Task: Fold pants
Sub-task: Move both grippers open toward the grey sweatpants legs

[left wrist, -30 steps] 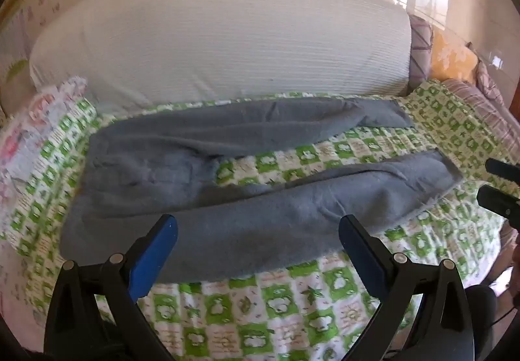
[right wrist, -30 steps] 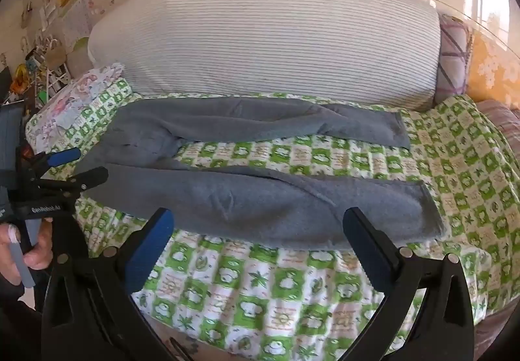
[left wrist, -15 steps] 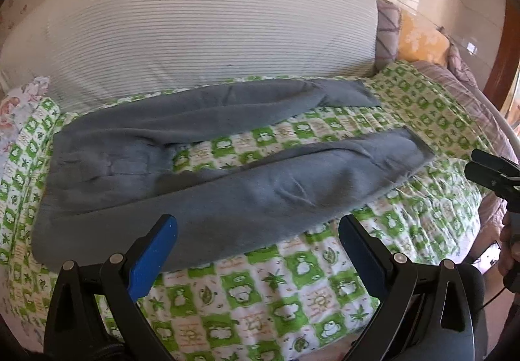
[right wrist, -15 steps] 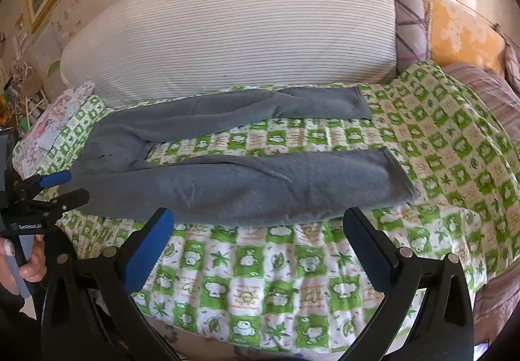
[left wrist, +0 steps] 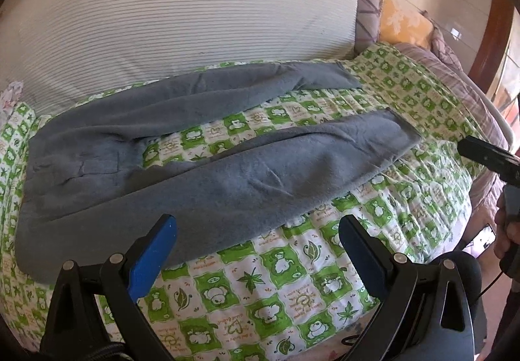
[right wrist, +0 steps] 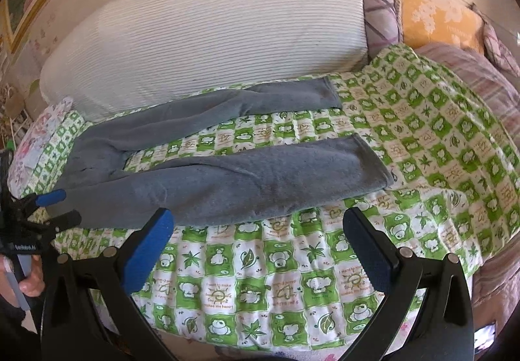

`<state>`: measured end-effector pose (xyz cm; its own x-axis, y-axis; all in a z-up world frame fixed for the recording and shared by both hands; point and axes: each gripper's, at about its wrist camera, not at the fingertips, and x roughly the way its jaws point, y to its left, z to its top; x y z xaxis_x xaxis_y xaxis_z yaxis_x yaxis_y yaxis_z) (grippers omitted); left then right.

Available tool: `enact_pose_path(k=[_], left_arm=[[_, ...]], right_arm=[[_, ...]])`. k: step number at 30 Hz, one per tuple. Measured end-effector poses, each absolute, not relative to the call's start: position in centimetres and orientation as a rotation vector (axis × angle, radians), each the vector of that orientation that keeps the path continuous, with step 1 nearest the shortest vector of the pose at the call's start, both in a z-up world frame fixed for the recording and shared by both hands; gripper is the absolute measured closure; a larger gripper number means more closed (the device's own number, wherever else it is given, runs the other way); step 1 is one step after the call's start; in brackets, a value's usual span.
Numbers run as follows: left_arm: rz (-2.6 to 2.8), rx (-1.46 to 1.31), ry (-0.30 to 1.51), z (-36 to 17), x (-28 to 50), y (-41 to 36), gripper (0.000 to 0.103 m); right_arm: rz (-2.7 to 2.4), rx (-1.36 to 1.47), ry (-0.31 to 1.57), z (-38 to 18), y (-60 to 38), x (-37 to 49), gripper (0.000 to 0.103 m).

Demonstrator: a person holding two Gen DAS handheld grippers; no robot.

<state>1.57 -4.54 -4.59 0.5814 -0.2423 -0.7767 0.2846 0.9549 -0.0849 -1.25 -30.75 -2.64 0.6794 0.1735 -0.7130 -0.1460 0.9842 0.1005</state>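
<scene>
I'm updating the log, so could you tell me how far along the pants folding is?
Done: the grey pants lie spread flat on the green patterned quilt, legs apart in a V. In hand: nothing; the left gripper and right gripper are both open and hang short of the fabric. Left: every fold, starting with bringing one leg over the other.

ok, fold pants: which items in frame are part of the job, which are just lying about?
Job:
- grey pants, spread flat, legs apart
- left hand-held gripper, open
- right hand-held gripper, open

Lying about:
- green patterned quilt
- white striped bolster
- orange pillow
- floral cloth
</scene>
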Motion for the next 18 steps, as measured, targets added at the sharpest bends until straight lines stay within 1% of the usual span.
enact_pose_path(k=[11, 18], left_arm=[[-0.338, 0.117, 0.948, -7.1, 3.1, -6.3, 0.003], [-0.357, 0.159, 0.974, -8.8, 4.1, -7.4, 0.003]], right_arm=[[0.122, 0.096, 0.846, -4.7, -33.2, 0.7, 0.000], [0.067, 0.088, 0.882, -6.2, -34.4, 2.3, 0.000]])
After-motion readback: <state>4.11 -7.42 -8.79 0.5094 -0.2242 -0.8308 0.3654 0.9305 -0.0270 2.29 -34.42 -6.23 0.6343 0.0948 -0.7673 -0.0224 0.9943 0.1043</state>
